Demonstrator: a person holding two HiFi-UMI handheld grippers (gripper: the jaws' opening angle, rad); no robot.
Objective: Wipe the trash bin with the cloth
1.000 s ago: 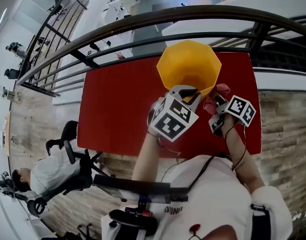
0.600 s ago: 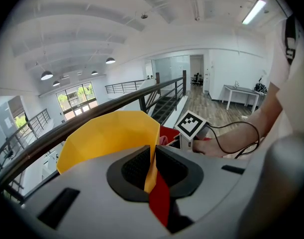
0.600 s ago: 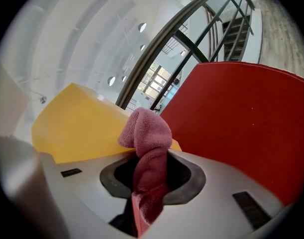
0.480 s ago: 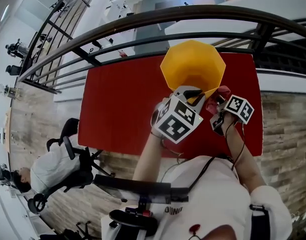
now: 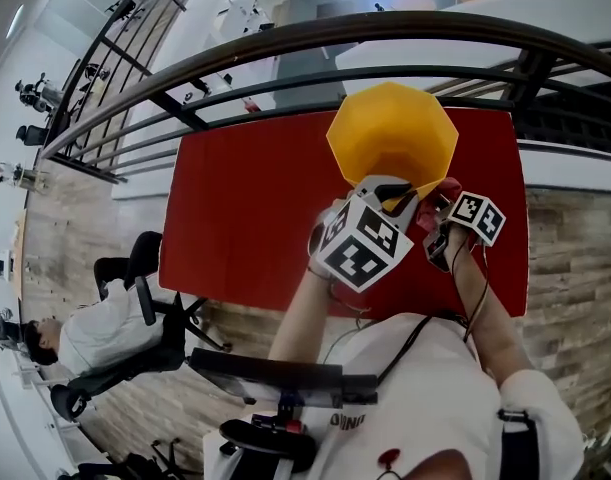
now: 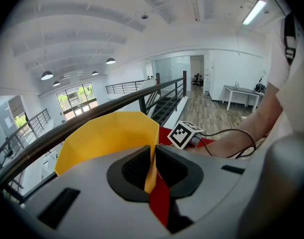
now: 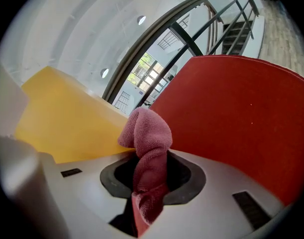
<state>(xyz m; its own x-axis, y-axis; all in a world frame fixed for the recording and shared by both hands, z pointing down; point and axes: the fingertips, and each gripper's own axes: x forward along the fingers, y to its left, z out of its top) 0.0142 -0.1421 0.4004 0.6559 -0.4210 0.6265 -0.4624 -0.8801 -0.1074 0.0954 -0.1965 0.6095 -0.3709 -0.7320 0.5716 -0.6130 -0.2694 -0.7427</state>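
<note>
Pink cloth [image 7: 148, 133] is pinched in my right gripper [image 7: 151, 171], soft and limp, its bunched tip right at the bin [image 7: 67, 118] wall. My left gripper [image 6: 152, 163] clamps the bin's thin yellow rim. I judge the bin light, stiff and a bit slick, so the rim is the place to steady it. Only the head view shows it standing at the far edge of the red table [image 5: 235, 208]. Only the gripper views show each grip.
</note>
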